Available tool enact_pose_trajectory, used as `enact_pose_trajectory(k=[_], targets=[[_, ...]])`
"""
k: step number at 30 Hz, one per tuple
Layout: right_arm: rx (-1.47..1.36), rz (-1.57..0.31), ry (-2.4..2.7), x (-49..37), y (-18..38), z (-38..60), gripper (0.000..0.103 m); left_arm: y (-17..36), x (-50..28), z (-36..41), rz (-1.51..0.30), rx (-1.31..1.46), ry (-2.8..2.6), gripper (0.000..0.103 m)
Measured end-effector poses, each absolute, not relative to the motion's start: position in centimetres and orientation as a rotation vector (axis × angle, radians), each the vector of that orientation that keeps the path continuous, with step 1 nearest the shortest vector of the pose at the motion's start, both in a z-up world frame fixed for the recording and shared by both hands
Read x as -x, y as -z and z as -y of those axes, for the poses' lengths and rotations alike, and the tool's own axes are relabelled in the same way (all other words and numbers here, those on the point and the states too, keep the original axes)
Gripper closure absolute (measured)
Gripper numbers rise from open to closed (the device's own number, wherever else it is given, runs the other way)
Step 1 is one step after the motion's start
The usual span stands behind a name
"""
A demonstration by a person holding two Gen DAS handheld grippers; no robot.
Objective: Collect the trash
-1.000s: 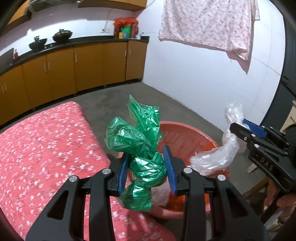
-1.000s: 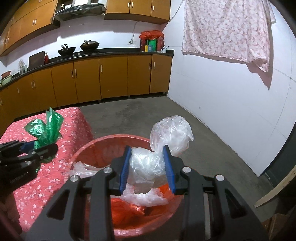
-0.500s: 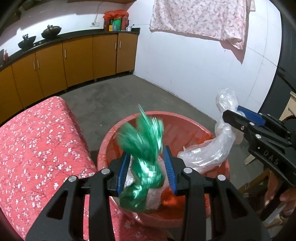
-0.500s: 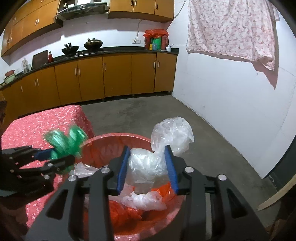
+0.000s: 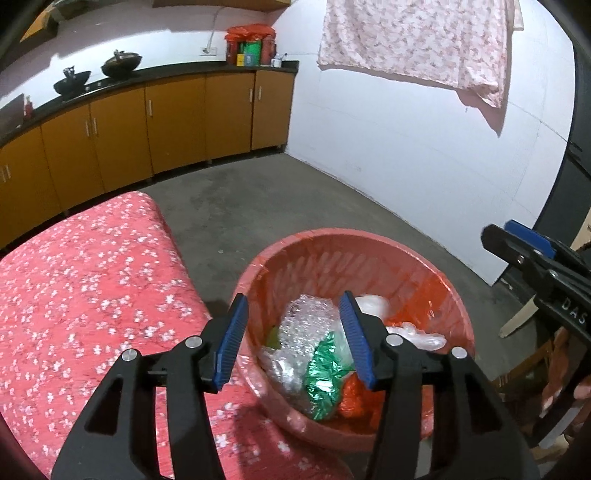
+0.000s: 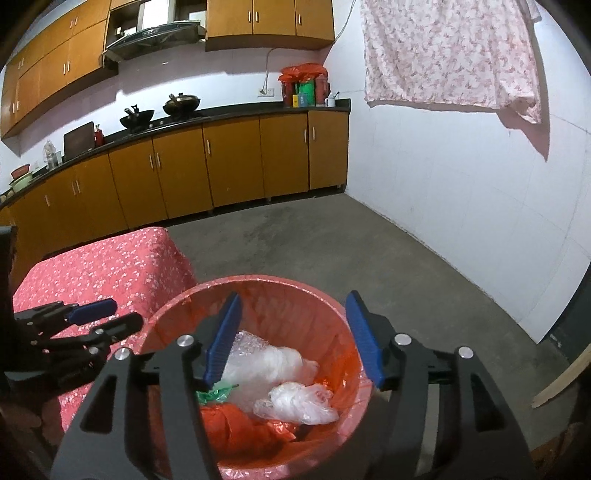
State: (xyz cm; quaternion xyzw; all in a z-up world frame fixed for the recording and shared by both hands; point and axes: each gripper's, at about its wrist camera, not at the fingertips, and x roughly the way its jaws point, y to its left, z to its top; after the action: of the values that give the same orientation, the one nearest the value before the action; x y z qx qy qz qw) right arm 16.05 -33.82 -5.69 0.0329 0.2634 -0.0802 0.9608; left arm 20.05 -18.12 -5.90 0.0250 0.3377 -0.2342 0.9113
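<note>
Bright overhead light whitens the far wall (image 5: 406, 155) and glares off the counter backsplash (image 6: 221, 92), both fisheye views sharp, bending strongly and darkening to black at the edges.

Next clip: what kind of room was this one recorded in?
Most likely a home kitchen. Orange-brown base cabinets run under a dark countertop carrying two woks, with a range hood above. A red lined bin holding plastic bags stands on the bare concrete floor.
</note>
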Motion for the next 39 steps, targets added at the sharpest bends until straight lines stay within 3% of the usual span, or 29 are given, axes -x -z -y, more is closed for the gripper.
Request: enact_pose_trajectory(k=[5, 9, 13, 16, 20, 39], targets=[[-0.077, -0.498, 0.165, -14.7, 4.0, 33.0, 0.039, 4.0, -18.9, 16.8, -0.657, -0.044, 0.46, 0.048], [-0.074, -0.453, 0.187, -12.6, 2.3, 31.8, 0.024, 1.9, -17.4, 15.4, -0.616, -0.037, 0.437, 0.041], [-0.107, -0.387, 0.214, -10.0, 1.0, 30.5, 0.005, -0.1, -14.9, 13.2, -0.559, -0.015, 0.411, 0.021], [-0.131, -0.352, 0.227, -7.9, 0.2, 29.3, 0.004, -1.2, -13.1, 11.6, -0.53, 0.011, 0.392, 0.009], [-0.098, -0.341, 0.28, -5.4, -0.4, 27.2, 0.004, -2.2, -10.4, 9.2, -0.491, 0.036, 0.348, 0.003], [-0.05, -0.342, 0.212, 2.1, 1.2, 20.6, 0.004, -1.5, -0.9, 2.4, -0.372, -0.005, 0.136, 0.002]])
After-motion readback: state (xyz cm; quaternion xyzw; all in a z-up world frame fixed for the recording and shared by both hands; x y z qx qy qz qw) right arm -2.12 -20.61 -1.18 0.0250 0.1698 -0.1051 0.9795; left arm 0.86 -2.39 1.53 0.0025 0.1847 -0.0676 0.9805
